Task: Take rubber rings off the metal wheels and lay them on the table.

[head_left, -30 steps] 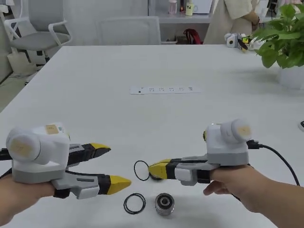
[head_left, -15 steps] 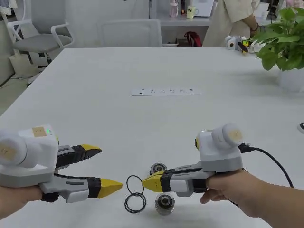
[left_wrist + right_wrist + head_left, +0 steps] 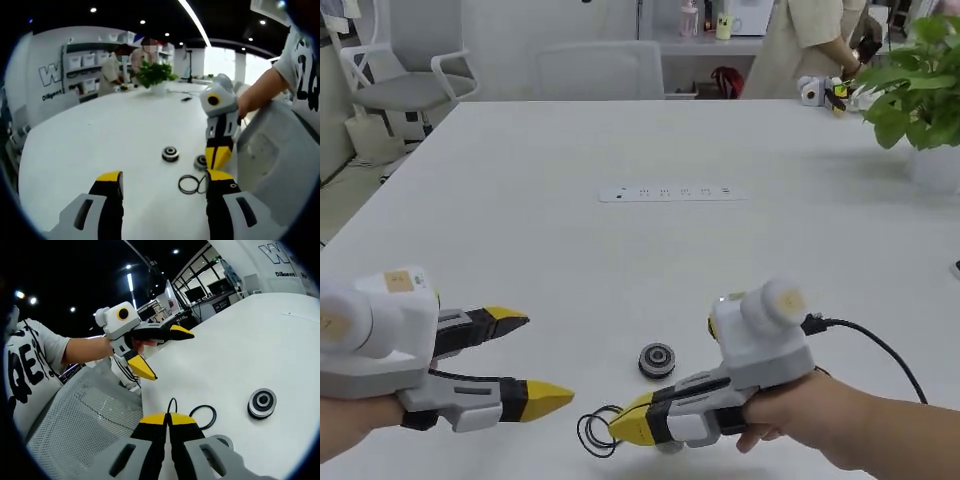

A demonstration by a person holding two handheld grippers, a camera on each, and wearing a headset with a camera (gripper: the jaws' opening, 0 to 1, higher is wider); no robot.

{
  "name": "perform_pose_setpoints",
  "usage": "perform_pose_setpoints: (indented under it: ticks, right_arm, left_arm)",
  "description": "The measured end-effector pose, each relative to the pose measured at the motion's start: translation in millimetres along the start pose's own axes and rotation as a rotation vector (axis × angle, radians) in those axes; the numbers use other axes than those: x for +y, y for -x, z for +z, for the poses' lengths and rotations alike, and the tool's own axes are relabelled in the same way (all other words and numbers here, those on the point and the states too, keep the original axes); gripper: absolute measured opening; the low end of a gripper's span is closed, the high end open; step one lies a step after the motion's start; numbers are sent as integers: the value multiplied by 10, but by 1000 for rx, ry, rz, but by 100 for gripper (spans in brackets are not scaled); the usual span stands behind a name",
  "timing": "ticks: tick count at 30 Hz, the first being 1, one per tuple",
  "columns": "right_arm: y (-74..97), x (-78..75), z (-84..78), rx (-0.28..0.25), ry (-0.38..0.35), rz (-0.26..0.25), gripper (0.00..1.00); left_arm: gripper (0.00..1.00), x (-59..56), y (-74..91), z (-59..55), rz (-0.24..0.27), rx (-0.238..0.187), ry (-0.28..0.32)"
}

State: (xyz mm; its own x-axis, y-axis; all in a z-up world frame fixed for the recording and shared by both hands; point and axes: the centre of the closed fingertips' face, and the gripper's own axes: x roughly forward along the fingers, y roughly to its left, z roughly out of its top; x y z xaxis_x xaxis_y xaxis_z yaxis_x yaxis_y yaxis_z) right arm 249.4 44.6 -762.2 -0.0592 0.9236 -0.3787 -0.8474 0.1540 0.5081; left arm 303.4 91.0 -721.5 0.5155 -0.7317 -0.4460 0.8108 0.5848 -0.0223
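Observation:
My right gripper (image 3: 620, 430) is low near the table's front edge, shut on a thin black rubber ring (image 3: 171, 404) that stands up from its tips. Just left of those tips a second ring (image 3: 590, 432) lies flat on the white table (image 3: 640, 260). One bare metal wheel (image 3: 657, 359) sits behind the right gripper, also visible as the wheel (image 3: 262, 403). Another wheel (image 3: 201, 161) is partly hidden under the right gripper (image 3: 218, 155). My left gripper (image 3: 547, 360) hovers open to the left of the rings, nothing between its jaws.
A white power strip (image 3: 663, 192) lies mid-table. A potted plant (image 3: 920, 80) stands at the far right. The right gripper's black cable (image 3: 880, 345) trails right. Office chairs (image 3: 410, 70) and a person (image 3: 810, 40) are beyond the far edge.
The right gripper has drawn back toward me with a ring in its tips, uncovering one wheel and bringing that ring beside the other. The left gripper has hardly moved.

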Motion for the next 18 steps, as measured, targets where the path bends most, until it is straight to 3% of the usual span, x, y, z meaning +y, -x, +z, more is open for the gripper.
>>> perform_pose_setpoints:
  ticks: [18]
  right_arm:
    - [26,-211,-22,12,91,-94,3]
  left_arm:
    - [67,-16,-27,-32,-11,24,-14]
